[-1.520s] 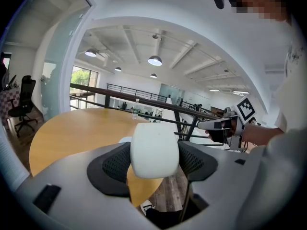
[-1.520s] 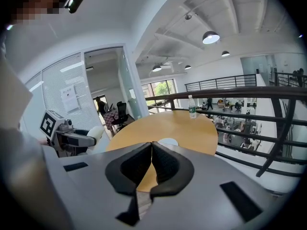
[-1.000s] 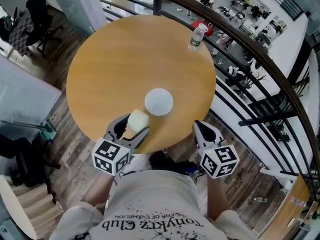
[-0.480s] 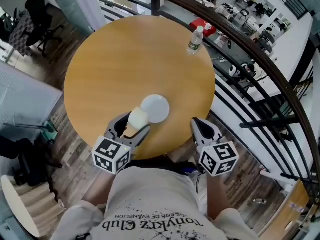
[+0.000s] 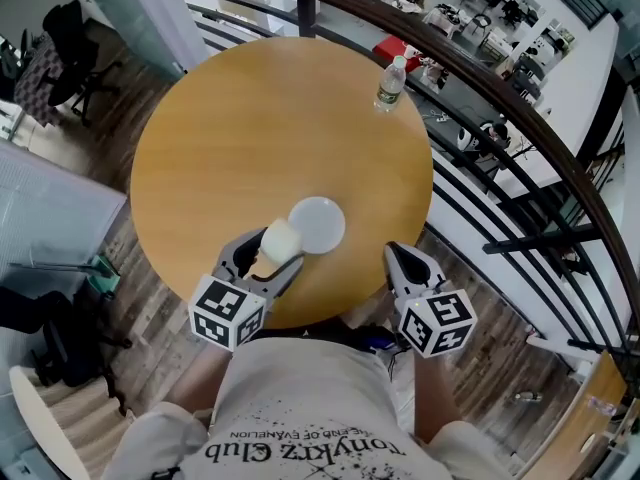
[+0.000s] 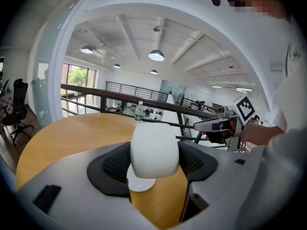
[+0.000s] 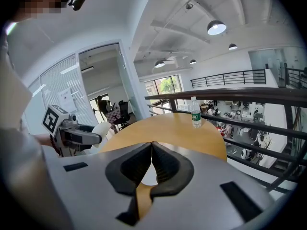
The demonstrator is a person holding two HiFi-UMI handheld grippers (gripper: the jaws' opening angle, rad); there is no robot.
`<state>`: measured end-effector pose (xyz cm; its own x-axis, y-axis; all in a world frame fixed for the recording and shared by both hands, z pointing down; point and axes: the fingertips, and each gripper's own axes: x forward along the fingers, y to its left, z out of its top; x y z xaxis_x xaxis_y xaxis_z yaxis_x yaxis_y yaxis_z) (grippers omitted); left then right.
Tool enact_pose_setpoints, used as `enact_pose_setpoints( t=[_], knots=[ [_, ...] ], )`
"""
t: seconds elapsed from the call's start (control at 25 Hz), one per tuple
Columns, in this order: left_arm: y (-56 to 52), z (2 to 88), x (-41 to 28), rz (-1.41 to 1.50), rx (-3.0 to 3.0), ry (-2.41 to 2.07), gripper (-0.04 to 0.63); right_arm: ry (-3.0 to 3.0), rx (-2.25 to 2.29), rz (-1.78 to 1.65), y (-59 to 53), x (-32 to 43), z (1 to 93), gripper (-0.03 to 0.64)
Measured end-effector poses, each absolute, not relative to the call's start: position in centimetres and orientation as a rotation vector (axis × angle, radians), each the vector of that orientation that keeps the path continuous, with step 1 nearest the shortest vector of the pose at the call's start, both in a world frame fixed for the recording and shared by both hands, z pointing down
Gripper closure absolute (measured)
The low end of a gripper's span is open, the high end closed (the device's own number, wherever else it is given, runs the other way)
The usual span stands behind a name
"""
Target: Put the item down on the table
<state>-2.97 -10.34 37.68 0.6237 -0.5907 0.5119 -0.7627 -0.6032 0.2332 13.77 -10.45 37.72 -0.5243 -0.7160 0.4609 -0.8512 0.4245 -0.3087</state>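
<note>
Looking down from the head view, you have the left gripper [image 5: 268, 253] clamped on the white cup [image 5: 280, 240], one jaw on each side of it. The cup sits at the near-left rim of the white saucer [image 5: 322, 223], which lies on the round wooden table [image 5: 250, 118] close to your edge. The right gripper [image 5: 405, 263] hangs to the near right of the saucer, at the table's edge and apart from it. A water bottle [image 5: 390, 85] stands far beyond the saucer, by the railing side.

In the left gripper view, the dark pads press against both sides of the cup. Part of the saucer shows below and beyond the cup. The cup looks raised off the wood, though you cannot see whether its base touches anything.

In the right gripper view, the jaws are closed tip to tip with nothing held. Only a sliver of the saucer shows in the gap behind their tips.

The cup is not yet put down, so the task's one step remains. You have brought the cup to the saucer's edge, which looks like the last approach. What is left is to lower the cup until it rests, on the saucer or on the bare wood beside it. Then spread the left jaws and draw back without tipping it.
</note>
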Motion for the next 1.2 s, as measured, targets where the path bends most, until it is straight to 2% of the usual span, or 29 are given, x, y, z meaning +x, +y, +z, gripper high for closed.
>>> enact_pose_setpoints(
  t=[0.8, 1.2],
  knots=[
    [-12.0, 42.6, -3.4, 0.643, 2.450, -0.958, 0.273, -2.348, 1.395, 0.778, -11.7, 12.2, 41.6, 0.592],
    [-10.2, 41.8, -8.0, 0.651, 2.484, -0.943, 0.273, -2.360, 1.377, 0.754, -10.0, 6.1, 40.3, 0.592]
  ],
)
